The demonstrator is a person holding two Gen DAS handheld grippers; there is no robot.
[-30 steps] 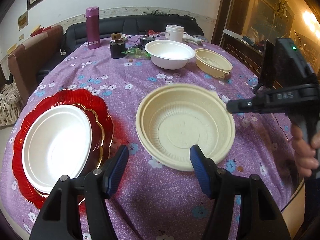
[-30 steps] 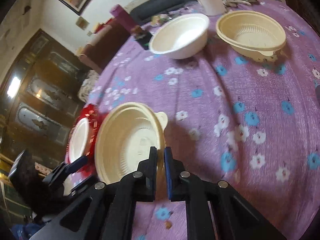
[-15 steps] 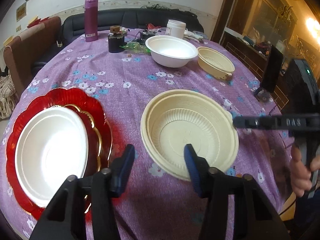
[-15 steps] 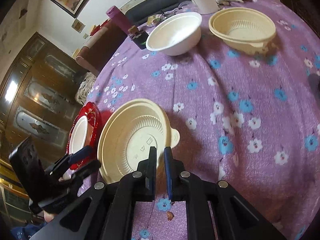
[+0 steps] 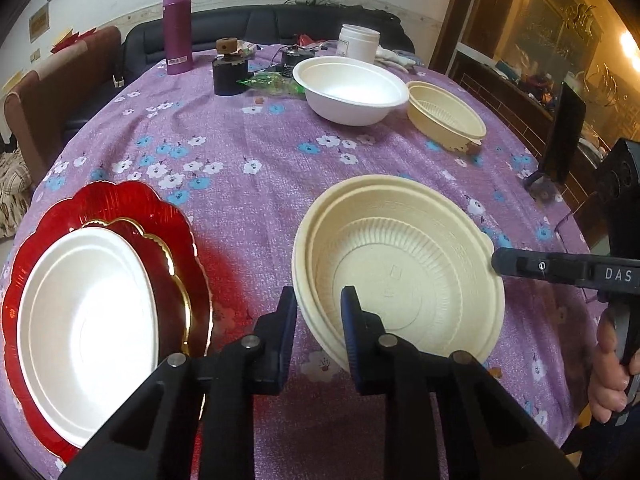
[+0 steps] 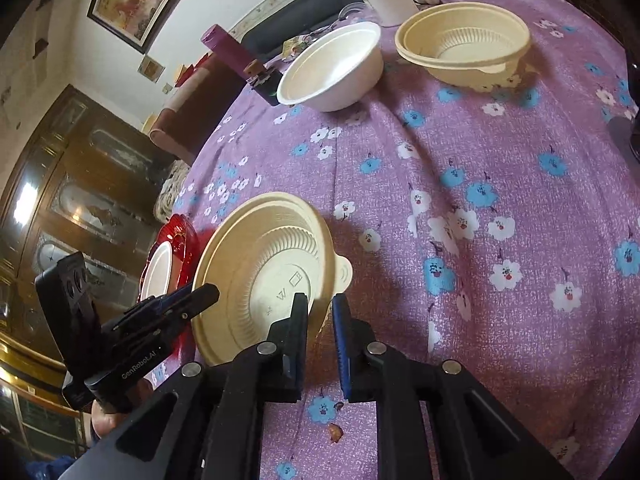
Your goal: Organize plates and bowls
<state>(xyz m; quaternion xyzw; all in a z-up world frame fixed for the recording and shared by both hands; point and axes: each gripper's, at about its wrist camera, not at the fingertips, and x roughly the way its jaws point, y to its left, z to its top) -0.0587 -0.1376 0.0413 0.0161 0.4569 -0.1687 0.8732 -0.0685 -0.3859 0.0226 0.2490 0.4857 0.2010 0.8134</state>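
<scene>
A large cream plastic bowl (image 5: 400, 272) sits on the purple flowered tablecloth (image 5: 248, 148). My left gripper (image 5: 319, 312) has closed around the bowl's near-left rim. My right gripper (image 6: 321, 320) is shut on the bowl's (image 6: 264, 276) opposite rim, near its small tab. A white plate (image 5: 84, 328) lies on a red scalloped plate (image 5: 132, 208) to the left. Farther back stand a white bowl (image 5: 350, 90) and a smaller cream bowl (image 5: 444, 114).
At the back of the table are a purple flask (image 5: 177, 28), a black jar (image 5: 228, 74), a white tub (image 5: 358, 42) and a green wrapper (image 5: 272, 80). A phone stand (image 5: 560, 140) is at the right edge. A dark sofa (image 5: 240, 28) lies behind.
My left gripper has narrowed from wide open and moved right onto the large cream bowl's rim. My right gripper stays on the opposite rim.
</scene>
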